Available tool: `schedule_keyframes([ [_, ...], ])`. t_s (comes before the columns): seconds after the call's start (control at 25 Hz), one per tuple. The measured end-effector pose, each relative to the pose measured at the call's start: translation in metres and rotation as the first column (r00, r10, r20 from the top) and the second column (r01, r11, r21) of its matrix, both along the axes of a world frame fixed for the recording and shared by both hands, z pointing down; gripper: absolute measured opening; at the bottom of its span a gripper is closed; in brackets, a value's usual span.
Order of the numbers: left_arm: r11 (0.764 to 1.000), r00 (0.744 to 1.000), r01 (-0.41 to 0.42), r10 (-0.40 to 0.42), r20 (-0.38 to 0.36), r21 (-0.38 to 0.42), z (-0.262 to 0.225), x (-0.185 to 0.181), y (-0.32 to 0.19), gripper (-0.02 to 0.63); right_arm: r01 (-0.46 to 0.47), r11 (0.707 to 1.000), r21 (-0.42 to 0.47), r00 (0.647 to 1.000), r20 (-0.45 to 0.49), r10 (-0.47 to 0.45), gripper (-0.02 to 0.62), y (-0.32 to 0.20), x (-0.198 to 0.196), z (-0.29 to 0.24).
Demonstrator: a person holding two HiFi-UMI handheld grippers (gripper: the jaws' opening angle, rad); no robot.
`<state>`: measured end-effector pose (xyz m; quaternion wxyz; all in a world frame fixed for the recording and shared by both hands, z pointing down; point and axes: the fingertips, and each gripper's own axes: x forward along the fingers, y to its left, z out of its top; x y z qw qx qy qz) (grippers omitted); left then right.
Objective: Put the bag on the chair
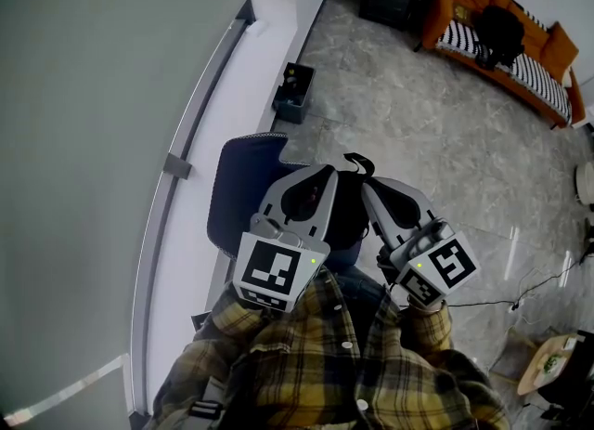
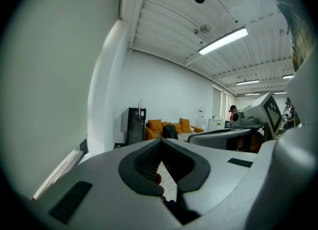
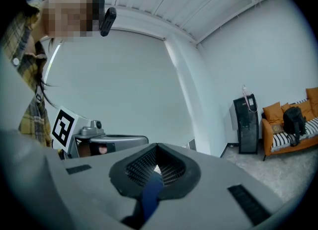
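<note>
1. Between the two pairs of jaws hangs the bag (image 1: 348,210), dark, with its top loop (image 1: 359,163) poking up just beyond the fingertips. The chair (image 1: 243,187) lies below the jaws and mostly on the left gripper's side, so the bag is not yet on it.
2. Risk one: the seat is off to one side of the load. Lowered from here, the bag would likely catch the seat's near edge and slide to the floor.
3. Risk two: both holds look to be on thin strips, not on the bag's body. A strip could creep out of the pads if the bag swings or is jerked.
4. Risk three: if one side lets go before the other, the weight would drop onto the remaining grip and the bag would swing and tip off the seat.
5. Left gripper (image 2: 161,140): its jaws are closed tip to tip. A dark strap (image 2: 175,205) runs back from the pads toward the camera, pinched between them.
6. Right gripper (image 3: 156,147): its jaws are also fully closed. A blue strip (image 3: 149,199), probably another strap, is clamped between the pads and trails back from the tips.
</note>
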<state>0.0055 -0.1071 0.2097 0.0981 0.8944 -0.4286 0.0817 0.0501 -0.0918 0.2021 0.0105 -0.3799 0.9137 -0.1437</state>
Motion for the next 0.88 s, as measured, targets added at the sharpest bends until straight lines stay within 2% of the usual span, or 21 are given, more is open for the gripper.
schedule_keyframes([
  [0.64,1.000,1.000,0.015,-0.015,0.016,0.000,0.004,0.005,-0.005,0.018,0.002,1.000,-0.011,1.000,0.003,-0.002,0.017,-0.002,0.008,0.005],
  [0.88,1.000,1.000,0.019,-0.019,0.019,0.002,0.003,0.005,-0.006,0.018,0.000,0.999,-0.033,0.999,-0.045,-0.001,0.017,-0.002,0.013,0.013],
])
